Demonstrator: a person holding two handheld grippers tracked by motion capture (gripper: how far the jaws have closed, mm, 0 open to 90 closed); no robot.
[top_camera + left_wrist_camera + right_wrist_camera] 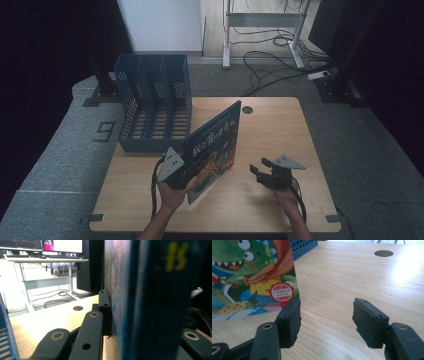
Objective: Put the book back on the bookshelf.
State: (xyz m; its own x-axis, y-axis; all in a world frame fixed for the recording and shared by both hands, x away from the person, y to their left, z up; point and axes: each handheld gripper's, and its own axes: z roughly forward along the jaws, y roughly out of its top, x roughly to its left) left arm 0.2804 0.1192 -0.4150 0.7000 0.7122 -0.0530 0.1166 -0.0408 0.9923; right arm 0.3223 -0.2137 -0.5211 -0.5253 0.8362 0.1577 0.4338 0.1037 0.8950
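Nearest the person, the left gripper (181,172) is clamped on the lower edge of a picture book (212,150), its jaws pressed against both covers; in the left gripper view one black pad lies flat against the colourful front cover (113,290) while the dark blue spine, marked with a yellow character, rises right in front of the camera. The book is held standing on edge, tilted, its lower corner close to the wooden table (270,135) near the front, and its top leaning away toward the far side. Its cover is deep blue with light lettering along the upper part and a cartoon figure in orange and yellow below. In the right gripper view the cover (252,275) shows a green, toothy dinosaur with big eyes, an orange scarf, and a round red seal near the bottom corner.

To the right of the book, the right gripper (261,172) hovers just over the table with its jaws apart and nothing between them; the book's corner sits just beside its left pad.

Farther back, on the table's left rear, stands a blue perforated file rack (152,102) with several upright compartments. Beyond it, a round cable hole (247,109) lies in the tabletop.
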